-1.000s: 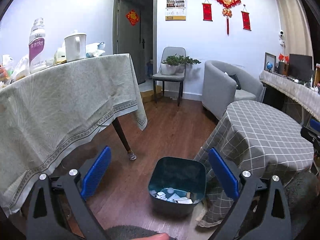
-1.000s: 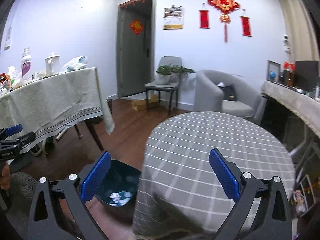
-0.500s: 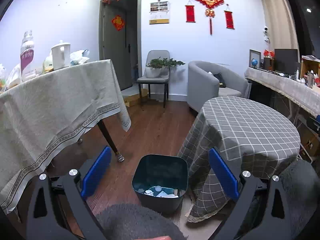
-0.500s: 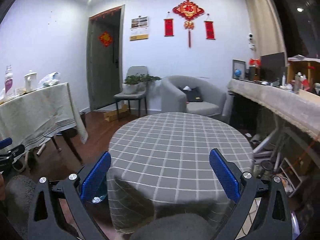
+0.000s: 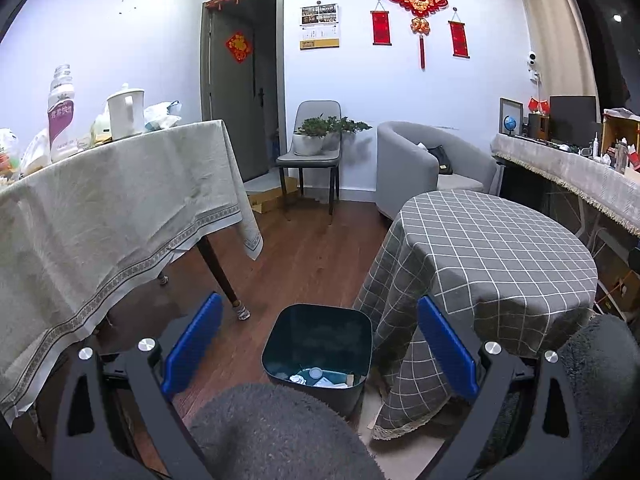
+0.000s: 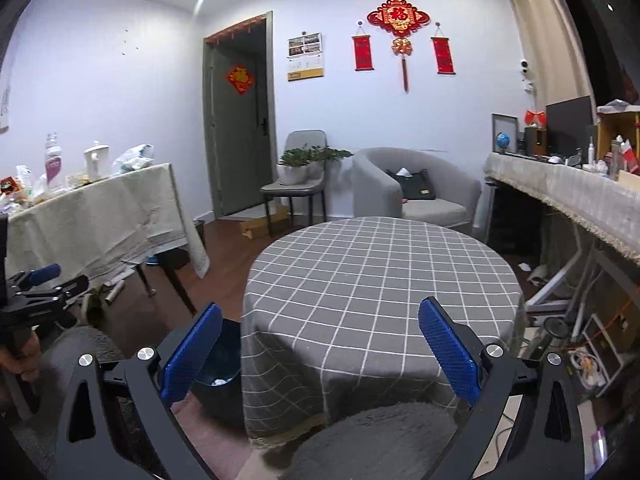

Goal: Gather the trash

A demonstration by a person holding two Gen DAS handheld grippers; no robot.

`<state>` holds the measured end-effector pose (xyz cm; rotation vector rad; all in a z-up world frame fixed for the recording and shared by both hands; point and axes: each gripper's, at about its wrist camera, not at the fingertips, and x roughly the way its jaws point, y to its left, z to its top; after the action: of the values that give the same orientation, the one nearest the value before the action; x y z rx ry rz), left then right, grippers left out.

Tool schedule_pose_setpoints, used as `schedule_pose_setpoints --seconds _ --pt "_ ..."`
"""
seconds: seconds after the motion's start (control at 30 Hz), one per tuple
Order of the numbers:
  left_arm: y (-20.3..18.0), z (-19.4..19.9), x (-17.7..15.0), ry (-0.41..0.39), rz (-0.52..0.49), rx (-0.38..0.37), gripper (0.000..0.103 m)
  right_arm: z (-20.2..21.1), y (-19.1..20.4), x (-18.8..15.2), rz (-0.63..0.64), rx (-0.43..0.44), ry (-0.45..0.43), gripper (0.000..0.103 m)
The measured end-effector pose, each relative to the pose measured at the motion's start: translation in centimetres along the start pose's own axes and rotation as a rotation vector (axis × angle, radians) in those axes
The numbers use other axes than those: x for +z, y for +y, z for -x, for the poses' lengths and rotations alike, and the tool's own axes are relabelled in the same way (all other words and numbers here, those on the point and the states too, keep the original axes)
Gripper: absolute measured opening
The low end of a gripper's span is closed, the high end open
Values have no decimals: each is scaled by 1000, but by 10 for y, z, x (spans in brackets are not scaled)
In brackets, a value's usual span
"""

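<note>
A dark teal trash bin (image 5: 318, 344) stands on the wood floor beside the round table, with white scraps of trash (image 5: 316, 376) at its bottom. My left gripper (image 5: 318, 354) is open and empty, held above and short of the bin. The bin's edge also shows in the right wrist view (image 6: 224, 364). My right gripper (image 6: 318, 354) is open and empty, held before the round table with the grey checked cloth (image 6: 380, 280). The left gripper shows at the left edge of the right wrist view (image 6: 36, 292).
A table with a beige cloth (image 5: 100, 216) stands left, carrying a bottle (image 5: 60, 112), a white kettle (image 5: 124, 110) and bags. A grey chair with a plant (image 5: 316, 148), an armchair (image 5: 416, 164) and a cluttered side counter (image 5: 572, 168) stand behind. My grey-clad knees (image 5: 276, 432) fill the foreground.
Both views have pulled back and risen. The left view now shows the bin further off with my knee in front. The right view has swung right, centring on the round table.
</note>
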<state>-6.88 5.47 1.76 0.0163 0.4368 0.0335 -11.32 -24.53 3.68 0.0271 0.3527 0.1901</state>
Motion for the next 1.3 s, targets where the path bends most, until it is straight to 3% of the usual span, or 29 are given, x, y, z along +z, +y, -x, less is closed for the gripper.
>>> schedule_pose_setpoints --seconds 1.3 --pt "10 15 -5 -2 24 9 99 -3 -5 -1 -26 22 21 100"
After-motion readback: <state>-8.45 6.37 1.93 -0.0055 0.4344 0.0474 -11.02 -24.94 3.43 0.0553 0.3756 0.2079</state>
